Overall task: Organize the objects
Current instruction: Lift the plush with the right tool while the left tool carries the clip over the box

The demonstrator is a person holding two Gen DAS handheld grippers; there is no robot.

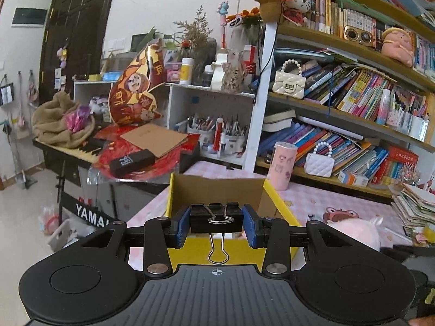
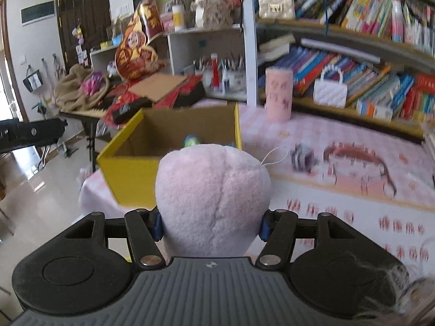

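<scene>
Holding a black binder clip (image 1: 216, 218) in the left claw (image 1: 216, 224), blue pads (image 1: 181, 224) pressed on both sides of the clip body, one wire handle (image 1: 217, 248) hanging down toward the camera, the other folded flat on the clip. Sitting directly above the near yellow wall of an open cardboard box (image 1: 277, 198), brown inside, yellow outside, placed on the pink patterned surface (image 1: 339, 198). Gripping a pale pink plush toy (image 2: 213, 198) in the right claw (image 2: 211, 224), jaws set fairly wide with the fluffy body bulging between them and hiding most of the pads; white loop string (image 2: 274, 157) sticking out from its right side. Same box (image 2: 127, 174) just beyond and left of the plush in the right wrist view, something small and blue-green (image 2: 191, 140) visible inside at the bottom, too hidden to identify. Pink cylindrical cup (image 2: 279, 93) standing upright on the surface to the right of the box, near the bookshelf (image 2: 353, 119). Small dark object (image 2: 303, 157) lying on the surface right of the plush, blurred, cannot tell what. Plush also visible in the left wrist view (image 1: 353, 233), right of the box and low. White quilted purse (image 1: 319, 163) on the lower shelf behind the cup. Keyboard stand (image 1: 81, 212) with clutter left of the surface, beige cloth (image 1: 54, 125) heaped on it. Right wrist view motion-blurred toward the right edge.
</scene>
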